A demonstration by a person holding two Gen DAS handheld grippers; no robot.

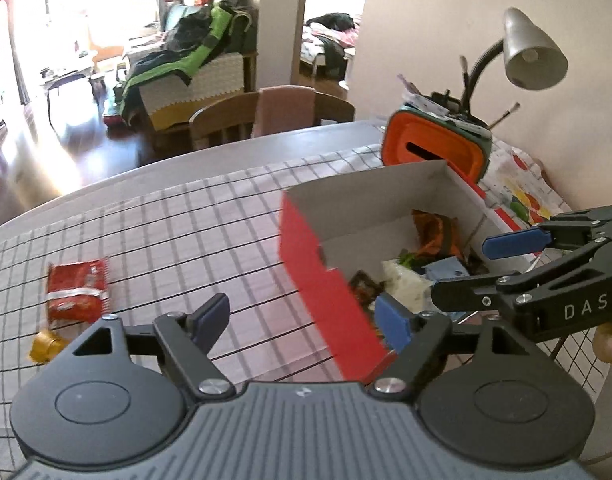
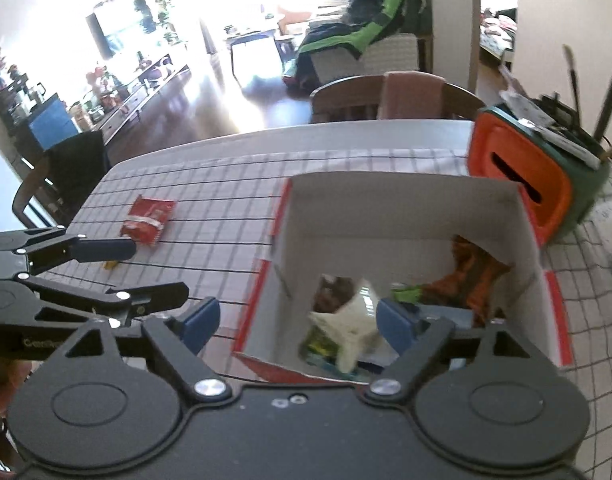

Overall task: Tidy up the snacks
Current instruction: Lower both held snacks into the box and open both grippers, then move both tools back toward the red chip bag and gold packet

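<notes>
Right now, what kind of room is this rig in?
Most likely a home dining area opening onto a living room: a table with a checked tablecloth, a wooden chair tucked in behind it, and a desk lamp by the wall.

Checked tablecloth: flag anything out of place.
Two snacks lie loose on the checked tablecloth, outside the red box: a red packet and a small gold wrapper. Nothing looks spilled or damaged.

Blown-out daylight from far windows [image 2: 242, 8] — glare on floor [image 1: 22, 160], motion blur, fisheye-bent edges.
</notes>
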